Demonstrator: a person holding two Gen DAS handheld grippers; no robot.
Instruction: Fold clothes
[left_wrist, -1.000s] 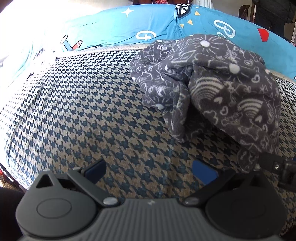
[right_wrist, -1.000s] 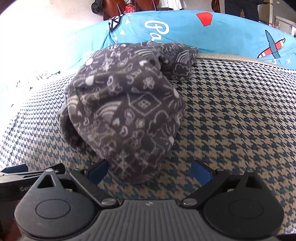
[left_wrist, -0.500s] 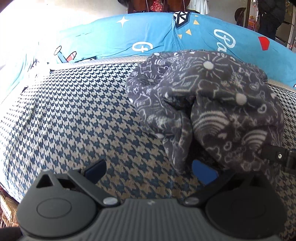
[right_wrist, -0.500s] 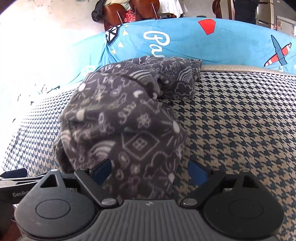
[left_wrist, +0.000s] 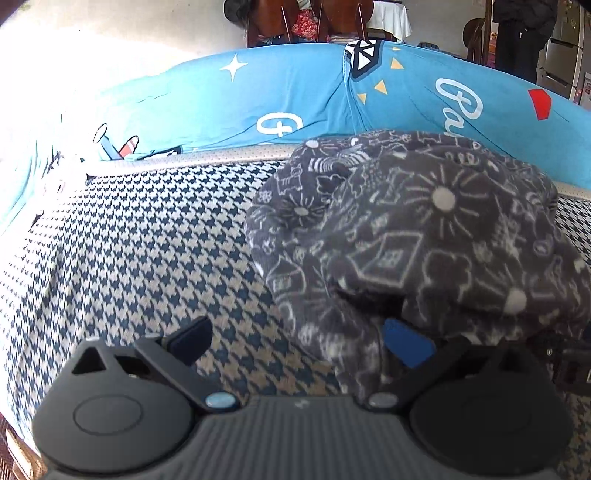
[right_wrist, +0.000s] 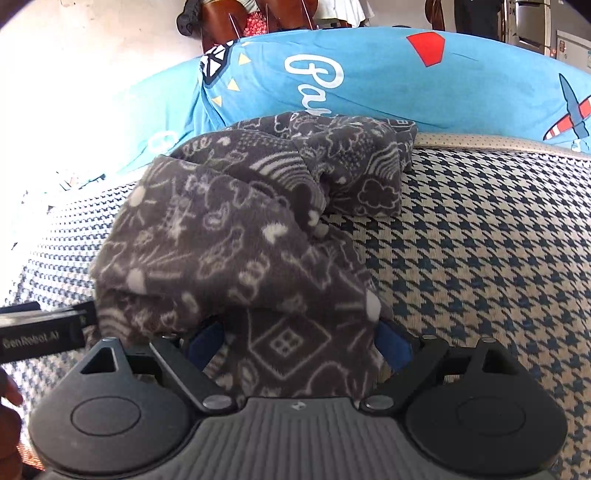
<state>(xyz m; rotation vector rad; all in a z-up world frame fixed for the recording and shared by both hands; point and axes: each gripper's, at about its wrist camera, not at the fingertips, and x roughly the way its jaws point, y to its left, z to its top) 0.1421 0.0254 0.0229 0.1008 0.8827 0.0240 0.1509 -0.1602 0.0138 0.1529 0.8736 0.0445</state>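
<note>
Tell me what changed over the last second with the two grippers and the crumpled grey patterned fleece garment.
Both grippers closed in on the crumpled grey patterned fleece garment: its near edge now lies between the open jaws of the right gripper, and the left gripper has its blue right finger tucked under a fold. Nothing gripped. The garment stays bunched on the houndstooth cover.

Garment (left_wrist: 424, 236): dark grey fleece, printed all over with white and pale grey doodles: suns, rainbows, clouds, hearts, houses, dots.

Bed cover (left_wrist: 140, 251): houndstooth check, navy blue on beige; plain beige band along the far edge.

Bedding (left_wrist: 295, 92) at the far side: bright sky blue, with white stars and white cursive lettering, yellow triangles, a red shape, a black-and-white diamond figure, and a red-and-white striped aeroplane (right_wrist: 569, 118) at the right.

Left gripper (left_wrist: 301, 341): black and grey ribbed body, blue pads.

Right gripper (right_wrist: 299, 343): black and grey ribbed body, blue pads.
</note>
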